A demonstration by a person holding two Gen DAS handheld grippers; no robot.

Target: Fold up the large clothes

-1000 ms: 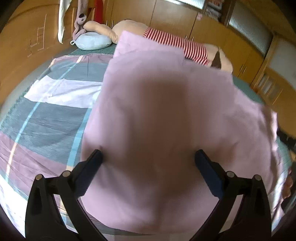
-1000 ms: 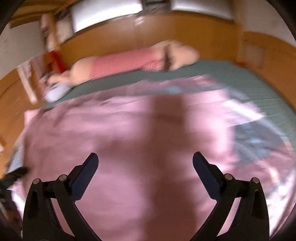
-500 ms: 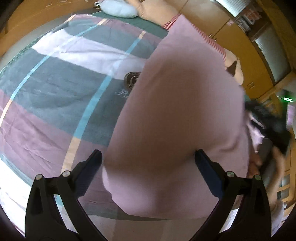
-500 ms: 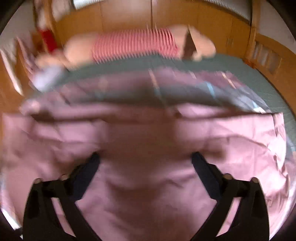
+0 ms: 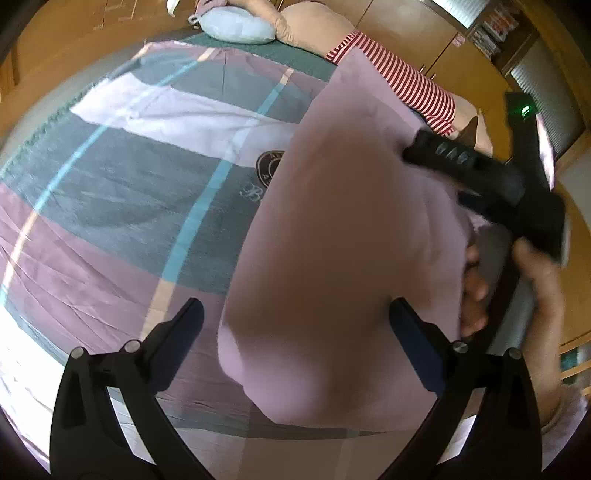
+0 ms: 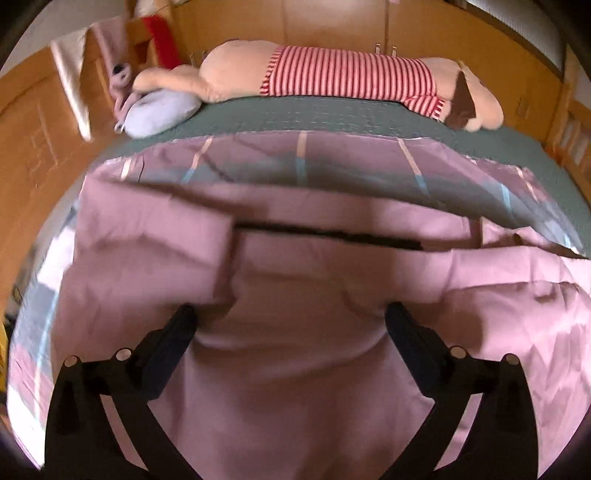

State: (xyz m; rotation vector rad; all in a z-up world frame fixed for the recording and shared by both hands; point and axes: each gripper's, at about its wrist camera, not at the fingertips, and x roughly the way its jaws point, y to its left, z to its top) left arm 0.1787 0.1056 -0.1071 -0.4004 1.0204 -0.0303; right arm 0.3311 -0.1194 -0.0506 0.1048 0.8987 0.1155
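A large pink cloth (image 5: 343, 236) lies on the bed, folded into a long strip in the left wrist view, and fills the right wrist view (image 6: 303, 295) with creases and a dark slit across it. My left gripper (image 5: 295, 328) is open, its fingers wide apart over the cloth's near end. My right gripper (image 6: 288, 325) is open too, its fingers low over the pink cloth. The right gripper also shows in the left wrist view (image 5: 487, 184), held in a hand at the cloth's right edge.
The bed carries a plaid cover (image 5: 122, 192) of purple, teal and white. A big plush toy in a red striped shirt (image 6: 347, 74) and a pale blue pillow (image 6: 159, 110) lie along the far side. Wooden cupboards (image 6: 332, 22) stand behind.
The left wrist view has swung left, showing more plaid cover; the right gripper and hand have come further into it. The right wrist view has steadied and sits lower over the cloth.
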